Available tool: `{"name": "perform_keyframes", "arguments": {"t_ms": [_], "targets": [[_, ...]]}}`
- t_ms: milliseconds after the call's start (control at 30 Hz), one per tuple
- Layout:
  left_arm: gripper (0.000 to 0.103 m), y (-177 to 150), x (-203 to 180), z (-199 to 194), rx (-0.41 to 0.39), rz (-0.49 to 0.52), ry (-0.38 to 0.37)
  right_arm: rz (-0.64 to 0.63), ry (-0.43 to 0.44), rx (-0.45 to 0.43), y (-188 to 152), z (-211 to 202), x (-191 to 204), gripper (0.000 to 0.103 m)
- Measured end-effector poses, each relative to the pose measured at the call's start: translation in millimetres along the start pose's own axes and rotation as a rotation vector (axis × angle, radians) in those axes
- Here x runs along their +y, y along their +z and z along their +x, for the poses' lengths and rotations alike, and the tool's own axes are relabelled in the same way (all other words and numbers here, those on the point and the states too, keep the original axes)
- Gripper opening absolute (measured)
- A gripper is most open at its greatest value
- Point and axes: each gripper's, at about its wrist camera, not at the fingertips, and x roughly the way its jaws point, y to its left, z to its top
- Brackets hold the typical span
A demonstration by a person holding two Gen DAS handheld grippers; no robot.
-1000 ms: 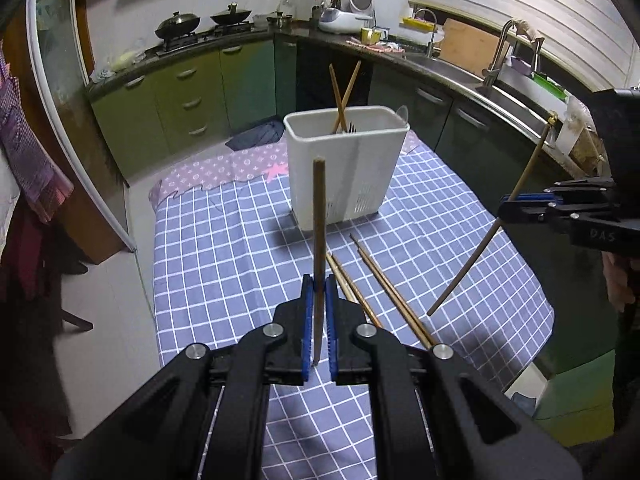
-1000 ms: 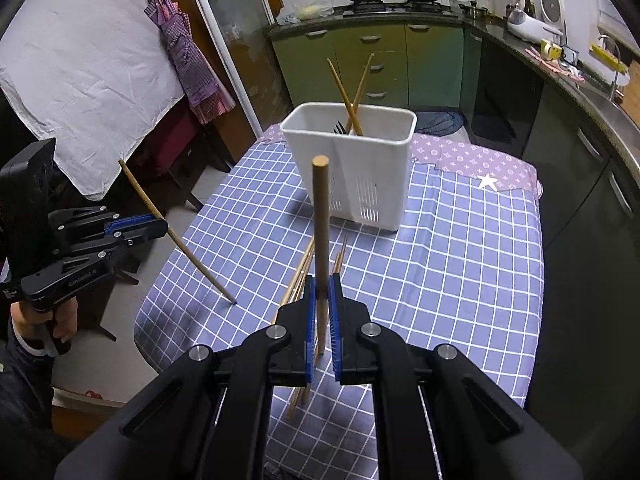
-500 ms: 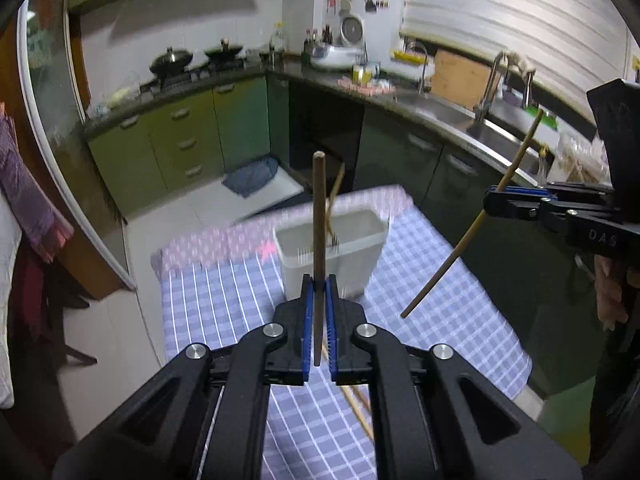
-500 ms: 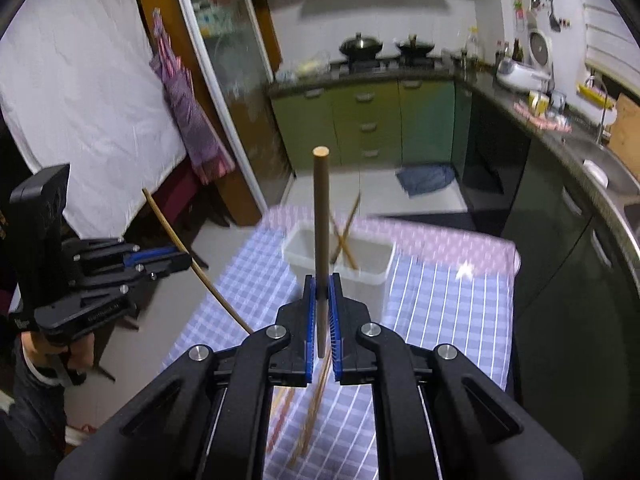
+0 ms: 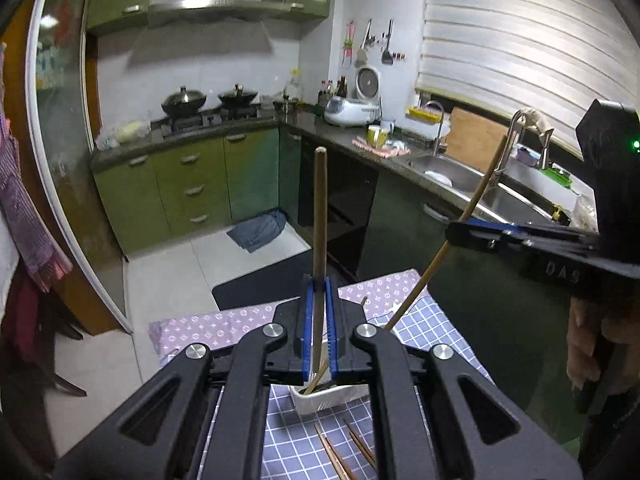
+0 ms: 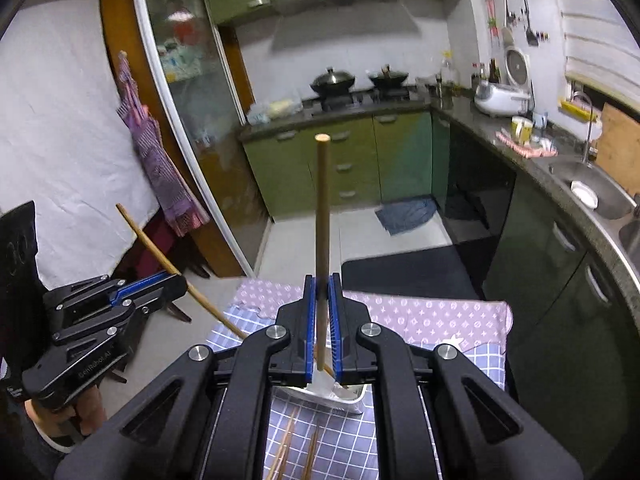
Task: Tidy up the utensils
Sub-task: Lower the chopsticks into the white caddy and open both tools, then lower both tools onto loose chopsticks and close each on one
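Note:
My left gripper (image 5: 319, 280) is shut on a wooden chopstick (image 5: 320, 216) that stands upright between the blue pads. My right gripper (image 6: 322, 280) is shut on another wooden chopstick (image 6: 321, 200), also upright. Both grippers are raised high above the white utensil holder (image 5: 328, 400), which shows just below the jaws and also in the right wrist view (image 6: 340, 398). The right gripper appears at the right of the left wrist view (image 5: 456, 236), its chopstick (image 5: 452, 240) slanting down toward the holder. The left gripper appears at the left of the right wrist view (image 6: 176, 286). Loose chopsticks (image 5: 340, 456) lie on the checked cloth.
The table has a blue checked cloth (image 5: 432, 328) over a purple patterned one (image 6: 420, 312). Green kitchen cabinets (image 5: 188, 192), a stove with two woks (image 5: 208, 100) and a sink counter (image 5: 460, 172) lie beyond. A glass door (image 6: 180, 120) stands at the left.
Both grippers have risen and moved forward over the utensil holder, each still holding its chopstick. The holder has slid from mid-frame to just under the jaws.

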Motion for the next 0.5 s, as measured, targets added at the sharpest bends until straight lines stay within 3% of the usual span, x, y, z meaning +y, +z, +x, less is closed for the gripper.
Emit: {"name": "perform_keyframes", "arguments": {"t_ms": [300, 500], "targets": [[0.006, -37.7, 3.2, 51.5, 0.156, 0.005, 0.010, -0.029, -0.017, 0.141, -40.7, 69.2, -4.1, 0.008], [0.022, -49.4, 4.5, 46.9, 0.204, 0.009, 0.010, -0.042, -0.010, 0.138, -53.3, 60.1, -2.5, 0.011]]}}
